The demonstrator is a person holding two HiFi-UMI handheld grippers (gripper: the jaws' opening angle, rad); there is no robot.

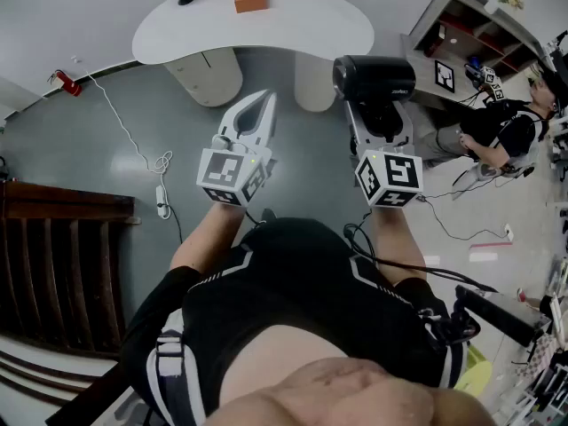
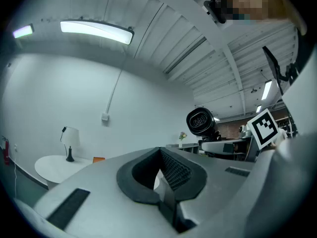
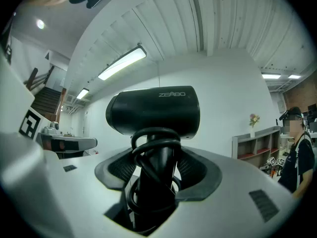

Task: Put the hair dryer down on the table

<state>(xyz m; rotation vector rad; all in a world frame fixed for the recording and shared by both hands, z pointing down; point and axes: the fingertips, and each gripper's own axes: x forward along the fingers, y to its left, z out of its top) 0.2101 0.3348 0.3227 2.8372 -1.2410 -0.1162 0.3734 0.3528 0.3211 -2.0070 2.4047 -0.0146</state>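
Right gripper view shows the right tool [image 3: 157, 175] clamped round the handle of the black plastic hair dryer [image 3: 153, 110], which it holds upright in the air with the cord [image 3: 151, 143] looped there. The left tool [image 2: 161, 172] is closed on nothing. This looks like the carry step: the dryer needs moving to the white rounded table [image 1: 266, 29] at 12 o'clock in the head view, then lowering and releasing.

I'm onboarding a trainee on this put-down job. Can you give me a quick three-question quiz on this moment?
1. True or false: the hair dryer already lies on the white table.
2. Where does the right tool grip it? A) barrel B) cord-wrapped handle C) plug
3. Fill in: the left tool's jaws are ____, holding nothing.
Key: 1 false; 2 B; 3 shut.
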